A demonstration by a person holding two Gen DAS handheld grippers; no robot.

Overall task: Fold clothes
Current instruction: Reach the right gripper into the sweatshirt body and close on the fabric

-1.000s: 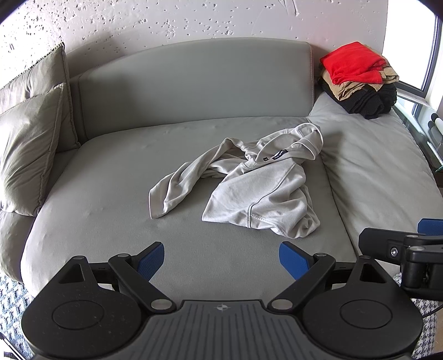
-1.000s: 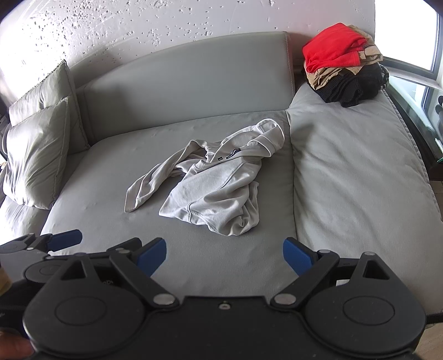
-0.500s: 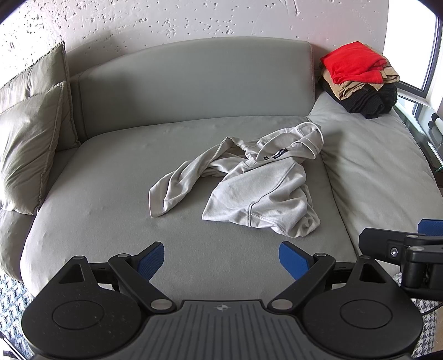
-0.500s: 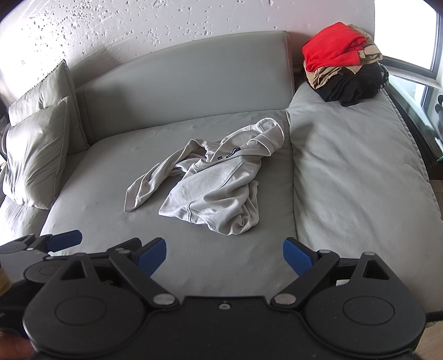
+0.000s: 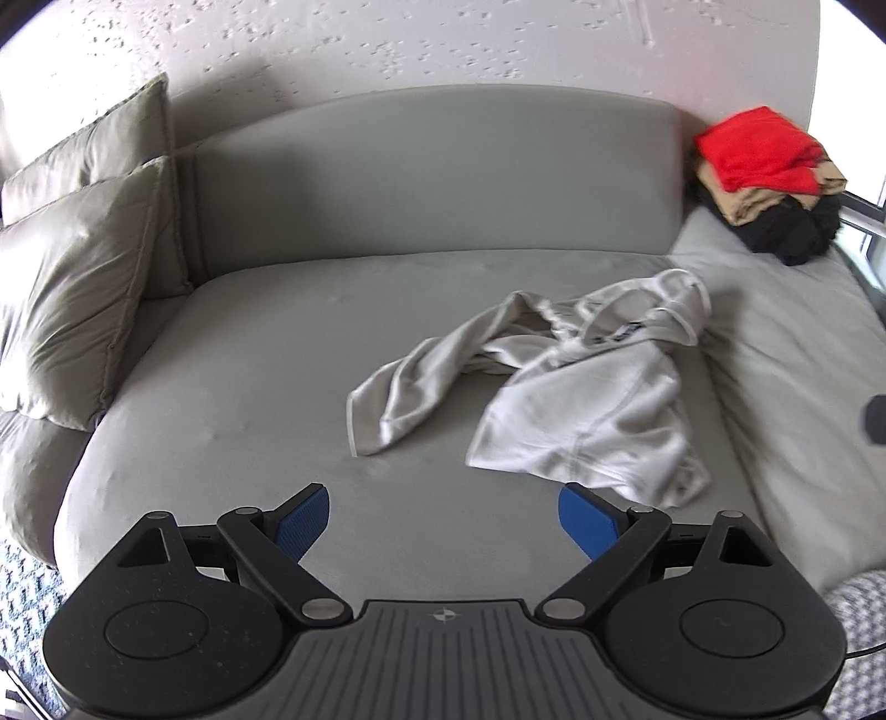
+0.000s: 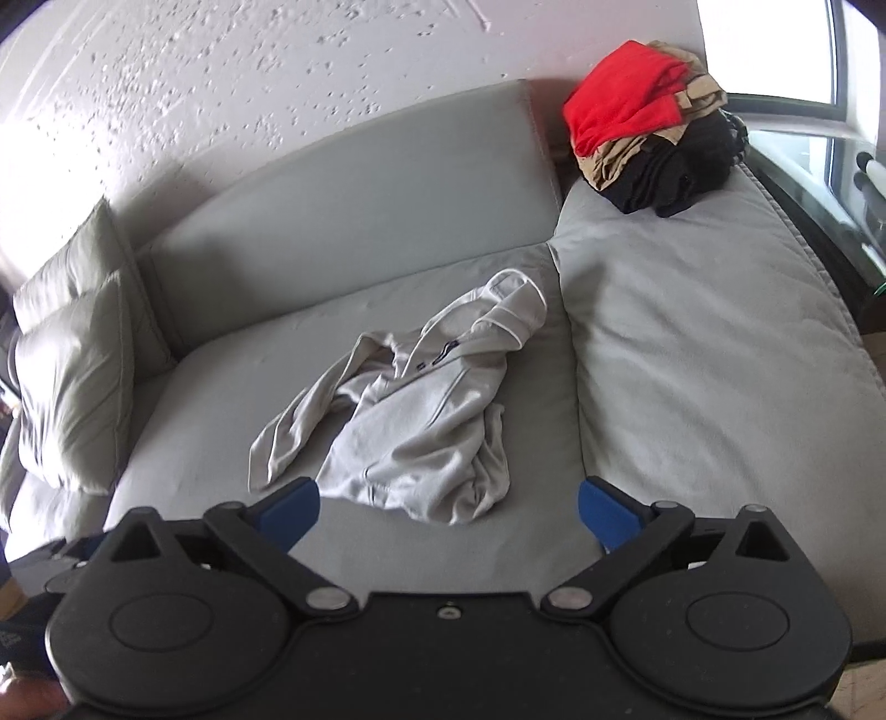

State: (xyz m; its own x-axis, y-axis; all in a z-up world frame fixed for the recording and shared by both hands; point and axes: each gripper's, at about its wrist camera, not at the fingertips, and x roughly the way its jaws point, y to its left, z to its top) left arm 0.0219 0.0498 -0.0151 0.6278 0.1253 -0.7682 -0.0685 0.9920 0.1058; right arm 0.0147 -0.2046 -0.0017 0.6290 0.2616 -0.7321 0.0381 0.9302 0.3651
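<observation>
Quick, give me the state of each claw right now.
Left claw: open, holding nothing, short of the crumpled light grey hoodie.
Right claw: jaws opening, wide apart, nothing between them; the hoodie's hem lies just beyond.

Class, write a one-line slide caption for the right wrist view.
Empty right gripper, jaws opening, above a crumpled pale grey hoodie on a grey sofa.

Bright daylight from the window, glare on wall, slight motion blur, fisheye-bent edges

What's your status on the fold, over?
Left gripper open, empty. Right gripper opening, empty. Grey hoodie crumpled, untouched on sofa. Nothing in the way.
</observation>
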